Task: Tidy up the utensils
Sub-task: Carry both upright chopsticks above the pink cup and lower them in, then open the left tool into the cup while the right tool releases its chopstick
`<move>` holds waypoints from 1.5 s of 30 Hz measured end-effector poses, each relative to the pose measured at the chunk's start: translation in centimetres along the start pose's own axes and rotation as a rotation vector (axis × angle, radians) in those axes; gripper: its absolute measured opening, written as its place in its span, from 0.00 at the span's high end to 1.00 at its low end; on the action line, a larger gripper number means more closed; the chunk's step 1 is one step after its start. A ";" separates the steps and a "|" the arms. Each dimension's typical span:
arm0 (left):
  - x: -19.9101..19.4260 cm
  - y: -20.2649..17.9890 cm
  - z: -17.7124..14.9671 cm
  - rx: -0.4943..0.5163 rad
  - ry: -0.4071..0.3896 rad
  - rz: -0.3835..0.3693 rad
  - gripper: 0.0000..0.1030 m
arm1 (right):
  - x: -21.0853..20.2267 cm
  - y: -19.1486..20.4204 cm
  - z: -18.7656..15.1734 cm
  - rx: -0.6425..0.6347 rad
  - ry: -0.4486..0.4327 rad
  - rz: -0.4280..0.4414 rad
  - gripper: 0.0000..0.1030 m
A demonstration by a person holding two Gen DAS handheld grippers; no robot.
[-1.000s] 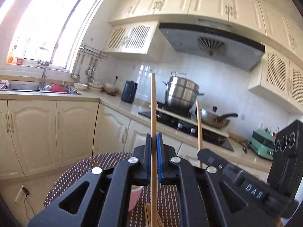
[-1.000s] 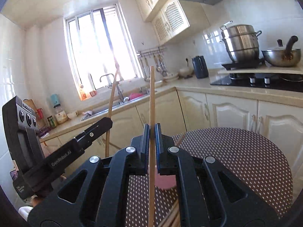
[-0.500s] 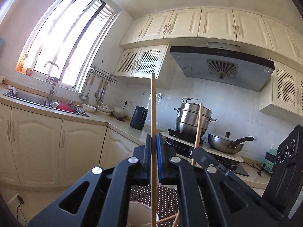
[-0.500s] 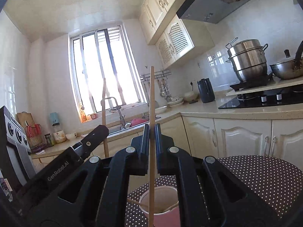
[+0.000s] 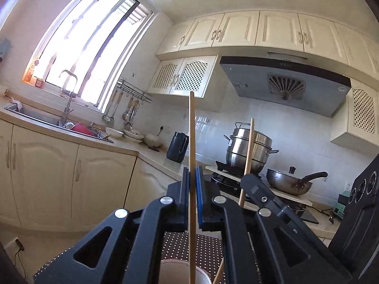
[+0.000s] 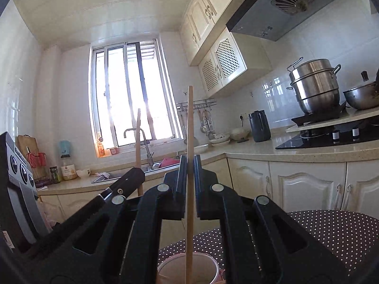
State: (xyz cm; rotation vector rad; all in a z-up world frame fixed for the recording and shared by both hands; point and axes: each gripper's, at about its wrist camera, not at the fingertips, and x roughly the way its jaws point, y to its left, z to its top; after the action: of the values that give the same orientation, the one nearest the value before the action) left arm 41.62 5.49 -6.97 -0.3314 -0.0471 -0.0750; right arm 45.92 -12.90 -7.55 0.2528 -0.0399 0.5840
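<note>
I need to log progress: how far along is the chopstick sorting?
Midway. Nothing clearly sits finished in the pink round cup yet. The left tool grips one upright wooden chopstick; the right tool grips another, both above the cup. Left: lowering and releasing them. Other utensils on the dotted table are hidden.

bright kitchen, sunlight flooding through a tall barred window (image 6: 132,94) at 11 o'clock. cream cabinets (image 5: 260,28) overhead at 12, lattice-door cupboards (image 5: 182,75) below them. grey range hood (image 5: 284,82) at 2. white tiled wall (image 5: 308,137); pale countertop (image 6: 272,151) at 3.
</note>
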 end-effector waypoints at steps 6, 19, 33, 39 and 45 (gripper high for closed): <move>0.3 0.2 -0.7 0.002 -0.006 0.013 0.94 | 0.6 0.0 0.0 0.010 -0.013 0.006 0.94; 0.1 0.0 -1.6 0.055 0.001 0.026 0.94 | 0.1 0.0 -0.6 -0.026 0.040 0.025 0.94; -0.4 -0.4 -0.3 0.091 0.090 0.027 0.80 | -1.4 1.3 0.1 -0.078 0.089 0.009 0.93; -2.0 -0.7 1.2 0.114 0.093 0.048 0.64 | -1.9 2.1 0.9 -0.109 0.116 -0.024 0.89; -3.6 -1.4 2.8 0.147 0.107 0.055 0.53 | -3.6 3.0 1.9 -0.129 0.114 -0.050 0.87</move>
State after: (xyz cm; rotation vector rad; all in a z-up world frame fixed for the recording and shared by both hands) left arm 37.87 5.35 -4.06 -0.1808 0.0623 -0.0340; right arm 41.32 -12.92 -5.46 0.0944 0.0386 0.5425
